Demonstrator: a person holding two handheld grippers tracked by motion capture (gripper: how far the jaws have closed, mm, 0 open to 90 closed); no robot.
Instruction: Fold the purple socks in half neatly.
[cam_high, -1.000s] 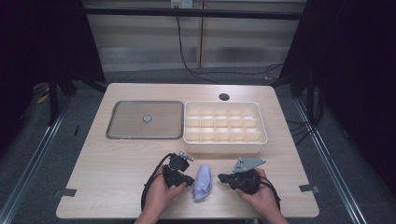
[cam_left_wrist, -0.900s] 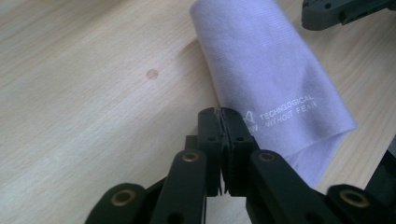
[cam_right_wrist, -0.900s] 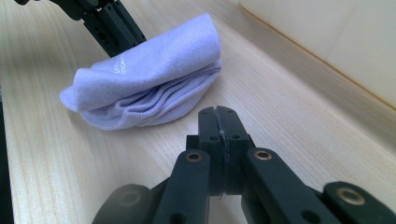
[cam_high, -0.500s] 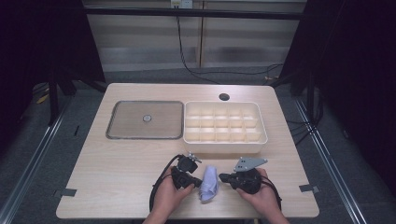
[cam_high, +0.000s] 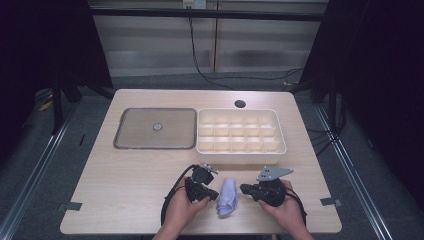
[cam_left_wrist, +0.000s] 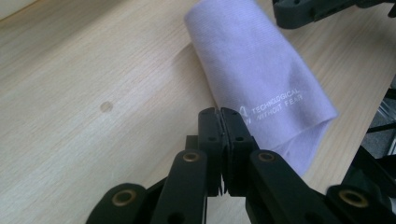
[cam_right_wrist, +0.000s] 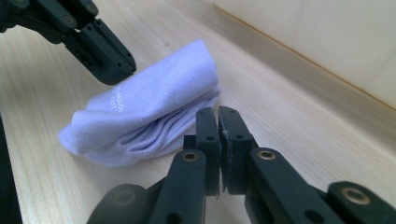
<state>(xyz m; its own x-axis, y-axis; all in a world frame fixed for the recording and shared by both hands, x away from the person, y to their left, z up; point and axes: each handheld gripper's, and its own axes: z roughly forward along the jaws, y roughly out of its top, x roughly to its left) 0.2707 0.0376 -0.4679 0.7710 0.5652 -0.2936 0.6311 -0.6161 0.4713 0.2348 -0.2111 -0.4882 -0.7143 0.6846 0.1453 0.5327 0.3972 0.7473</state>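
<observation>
- A folded lilac cloth (cam_high: 227, 196) is placed on the wooden surface (cam_high: 130, 175), near its front edge, and it is taken here as the landmark.
- The left hand-held gripper (cam_high: 212, 194) is seen just to the left of the cloth, with its tip at the cloth's edge or over it; contact cannot be told for sure.
- The right hand-held gripper (cam_high: 243, 188) is seen to the right of the cloth, with a small gap of bare surface between.
- The left one is judged to be the nearer of the two.
- The long axis of the cloth runs from the person's side toward the compartment tray (cam_high: 242, 136) behind it, so both tips point at its long sides.
- In the left gripper view the jaws are pressed together, with nothing between them.
- In the right gripper view the jaws are almost together; they have just been opening a little, and nothing is held between them.
- The cloth (cam_right_wrist: 144, 114) is folded in several layers, which are shown as stacked edges on the side facing the right hand-held gripper.
- Small white printed letters are seen on its upper face (cam_left_wrist: 261, 79).
- A flat grey lid (cam_high: 156, 128) lies behind the cloth, to the left of the tray.
</observation>
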